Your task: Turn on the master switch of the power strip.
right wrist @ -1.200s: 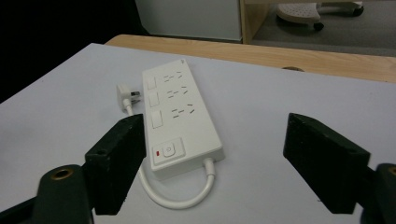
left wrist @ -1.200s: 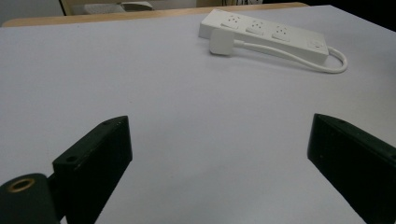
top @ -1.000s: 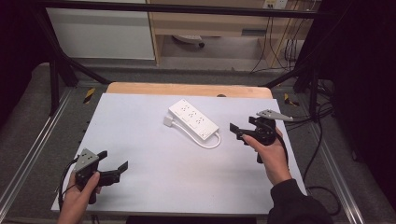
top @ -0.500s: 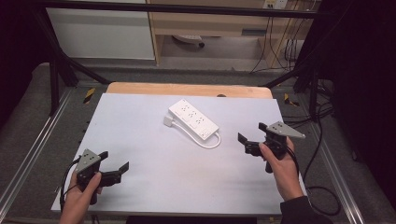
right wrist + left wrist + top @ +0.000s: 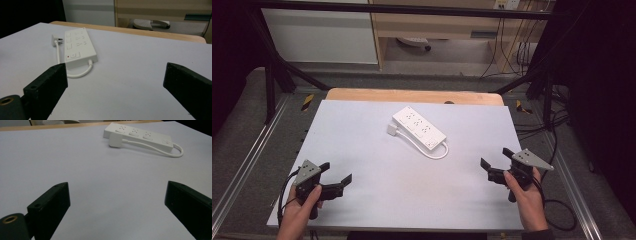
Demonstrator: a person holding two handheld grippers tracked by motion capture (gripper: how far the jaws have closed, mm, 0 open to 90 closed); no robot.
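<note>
A pale grey worktop (image 5: 377,150) lies across a wooden table, whose bare wood shows as a strip (image 5: 412,95) along the far edge. On the worktop, nearer the far edge than the near one and about midway between the left and right edges, lies a white power strip (image 5: 419,127), flat, set diagonally with its sockets facing up. Its short white cable (image 5: 432,151) leaves the end nearest the right edge, loops and runs back along the strip's near side to the white plug (image 5: 391,130), which rests on the worktop just beside the strip's other end.

The left gripper (image 5: 337,181) is held at the near left corner, its jaws spread wide with nothing between them. The right gripper (image 5: 496,162) is held near the right edge toward the near side, jaws likewise wide apart and empty. Both are well apart from the power strip, and both point toward it.
</note>
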